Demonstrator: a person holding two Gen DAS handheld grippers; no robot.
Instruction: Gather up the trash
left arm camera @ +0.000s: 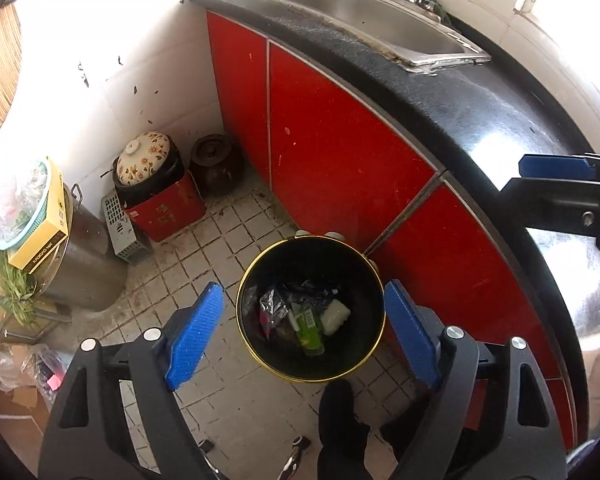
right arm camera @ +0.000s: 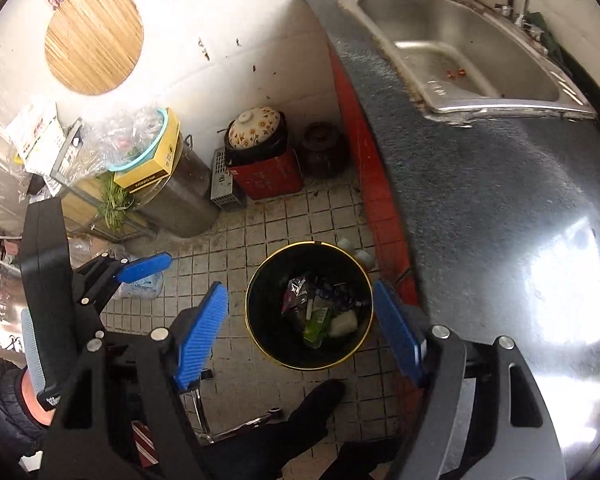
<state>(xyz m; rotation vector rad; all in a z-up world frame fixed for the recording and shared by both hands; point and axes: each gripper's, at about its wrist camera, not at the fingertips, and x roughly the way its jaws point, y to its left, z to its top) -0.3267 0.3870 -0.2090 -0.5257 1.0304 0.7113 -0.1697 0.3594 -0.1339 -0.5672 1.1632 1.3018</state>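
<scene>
Down on the tiled floor (left arm camera: 220, 400), beside the red cabinet (left arm camera: 340, 152), stands the black bin (left arm camera: 260, 280) with trash (left arm camera: 308, 316) lying in its bottom. Both the left gripper (left arm camera: 304, 332) and right gripper (right arm camera: 300, 320) hang above it, jaws wide apart, holding nothing.

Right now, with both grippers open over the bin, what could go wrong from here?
1. The trash bin stands close to the red cabinet and under the countertop edge, so lowering the right gripper could knock that edge.
2. The left gripper, jaws open and empty like the right one, could tip the bin if it catches the gold rim.
3. A dark shoe sits just beside the bin and could nudge it.
</scene>
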